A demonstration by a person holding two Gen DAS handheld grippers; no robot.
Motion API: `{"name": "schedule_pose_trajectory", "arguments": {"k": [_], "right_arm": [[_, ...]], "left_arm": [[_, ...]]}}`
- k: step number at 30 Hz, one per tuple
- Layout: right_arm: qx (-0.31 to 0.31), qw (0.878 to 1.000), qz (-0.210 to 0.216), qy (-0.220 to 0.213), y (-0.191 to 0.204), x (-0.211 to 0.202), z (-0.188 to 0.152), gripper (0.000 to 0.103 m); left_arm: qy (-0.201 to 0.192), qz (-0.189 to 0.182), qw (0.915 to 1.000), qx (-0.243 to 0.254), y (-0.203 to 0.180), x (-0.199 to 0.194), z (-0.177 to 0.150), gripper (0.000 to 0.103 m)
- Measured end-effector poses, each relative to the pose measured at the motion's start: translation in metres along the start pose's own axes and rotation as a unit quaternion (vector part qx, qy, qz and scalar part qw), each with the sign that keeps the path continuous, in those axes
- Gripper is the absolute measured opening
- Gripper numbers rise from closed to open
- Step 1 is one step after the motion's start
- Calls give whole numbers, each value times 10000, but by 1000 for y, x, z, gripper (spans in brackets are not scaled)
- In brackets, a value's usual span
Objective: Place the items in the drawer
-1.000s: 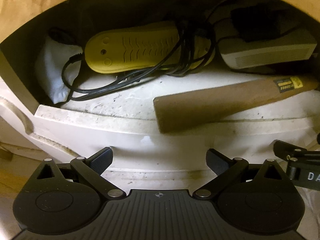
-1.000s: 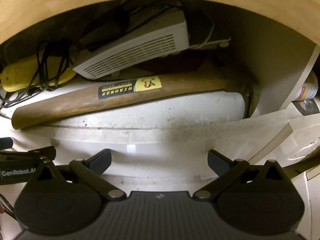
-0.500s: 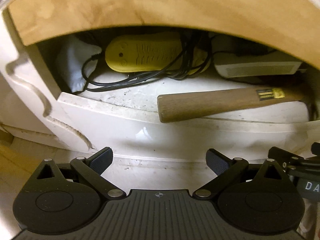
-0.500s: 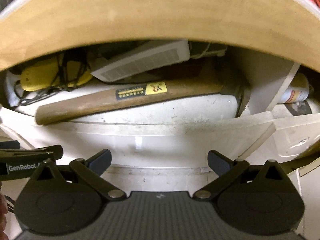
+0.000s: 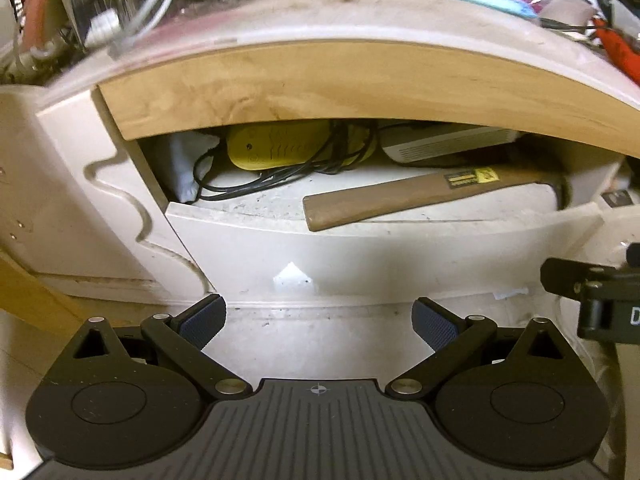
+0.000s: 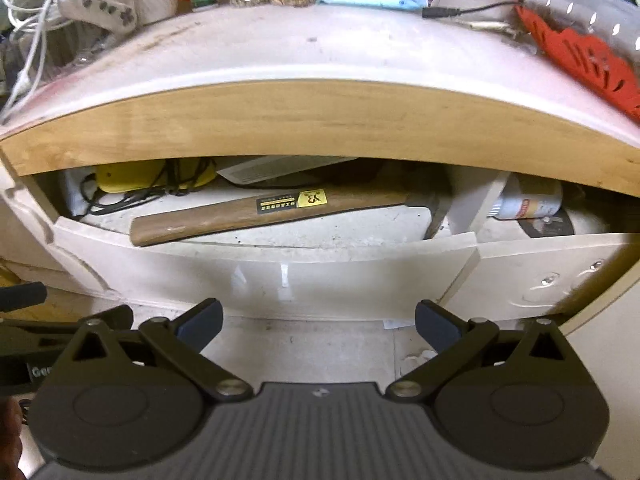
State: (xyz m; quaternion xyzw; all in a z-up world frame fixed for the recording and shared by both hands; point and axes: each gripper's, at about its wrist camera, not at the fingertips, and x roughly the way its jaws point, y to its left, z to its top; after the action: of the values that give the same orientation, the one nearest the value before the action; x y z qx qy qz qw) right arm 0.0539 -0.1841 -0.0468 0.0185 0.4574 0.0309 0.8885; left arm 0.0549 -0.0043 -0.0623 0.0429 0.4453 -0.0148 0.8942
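A white drawer (image 5: pixel 360 256) (image 6: pixel 280 268) stands pulled out under a wooden desk edge (image 5: pixel 360 80). Inside lie a wooden-handled hammer (image 5: pixel 420 196) (image 6: pixel 248 212), a yellow shoe-shaped device (image 5: pixel 288 144) (image 6: pixel 132 174) wound with black cord, a white vented box (image 5: pixel 444 144) (image 6: pixel 272 168) and a white cloth (image 5: pixel 184 164). My left gripper (image 5: pixel 318 320) hangs open and empty in front of the drawer face. My right gripper (image 6: pixel 318 320) is open and empty too, just right of the left one.
A second drawer (image 6: pixel 540 264) at the right holds a can (image 6: pixel 528 204) and a dark disc (image 6: pixel 546 226). The desk top (image 6: pixel 320 48) carries jars, cables, a power strip (image 6: pixel 100 6) and a red cutout (image 6: pixel 580 64). Pale floor lies below the grippers.
Both grippers have drawn back from the drawer and risen, so the desk top has come into view. The drawer's contents have not moved. Both stay open.
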Motion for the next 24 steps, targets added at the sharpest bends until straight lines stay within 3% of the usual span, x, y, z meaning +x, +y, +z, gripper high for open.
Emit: {"name": "schedule_pose_trajectory", "arguments": {"k": [12,24], "right_arm": [[-122,9998,128,-50,0,-48,-12,103],[-109,9995,268,-140,-3,-70,-27,103]], "left_arm": [[-37,-147,9998,-90,8,-61,-10,103],[-94,-204,9997,-40,11,-75,-14,103]]}}
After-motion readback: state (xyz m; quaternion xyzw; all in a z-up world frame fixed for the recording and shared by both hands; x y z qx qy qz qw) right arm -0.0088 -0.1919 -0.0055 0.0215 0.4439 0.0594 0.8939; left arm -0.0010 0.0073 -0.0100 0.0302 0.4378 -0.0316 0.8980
